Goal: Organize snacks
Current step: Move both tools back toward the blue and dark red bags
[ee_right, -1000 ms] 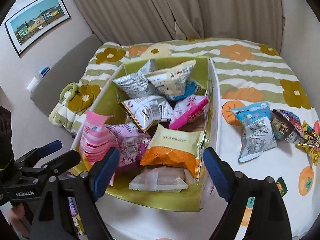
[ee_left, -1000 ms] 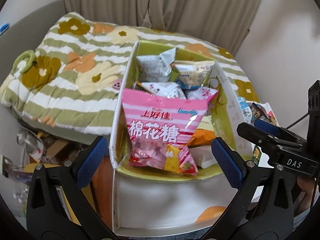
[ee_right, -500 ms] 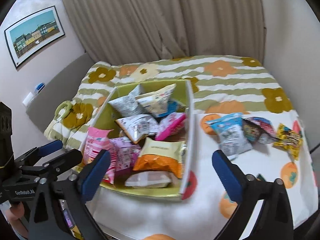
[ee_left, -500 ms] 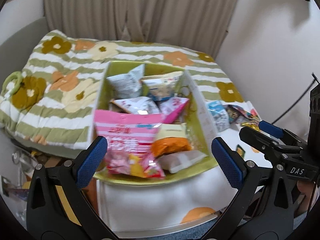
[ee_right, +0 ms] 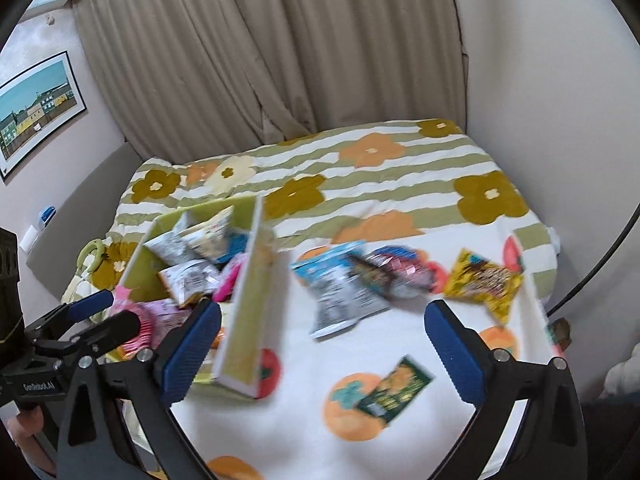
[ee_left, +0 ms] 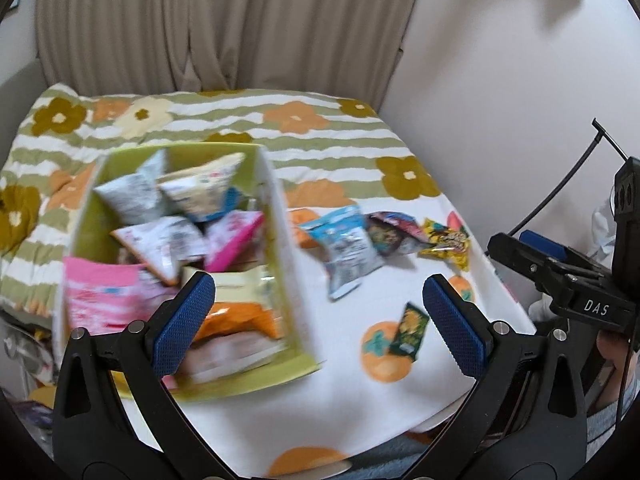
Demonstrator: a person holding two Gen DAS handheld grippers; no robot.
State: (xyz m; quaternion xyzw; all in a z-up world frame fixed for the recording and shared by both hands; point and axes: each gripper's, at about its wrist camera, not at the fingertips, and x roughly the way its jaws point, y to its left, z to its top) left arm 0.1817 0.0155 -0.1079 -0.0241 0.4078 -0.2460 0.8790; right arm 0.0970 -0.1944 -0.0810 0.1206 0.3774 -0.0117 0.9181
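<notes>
Four loose snack packets lay on the white cloth with orange fruit prints (ee_right: pixel 288 420), right of the green cardboard box (ee_right: pixel 240 340): one blue and white bag (ee_right: pixel 340 292), one dark shiny bag (ee_right: pixel 390 274) touching it, one yellow bag (ee_right: pixel 484 284) and one small dark green sachet (ee_right: pixel 394 392) nearest the camera. The box held several packets, too blurred to count exactly. The left gripper (ee_left: pixel 320 320) and the right gripper (ee_right: pixel 320 344) both stood spread wide, holding nothing.
</notes>
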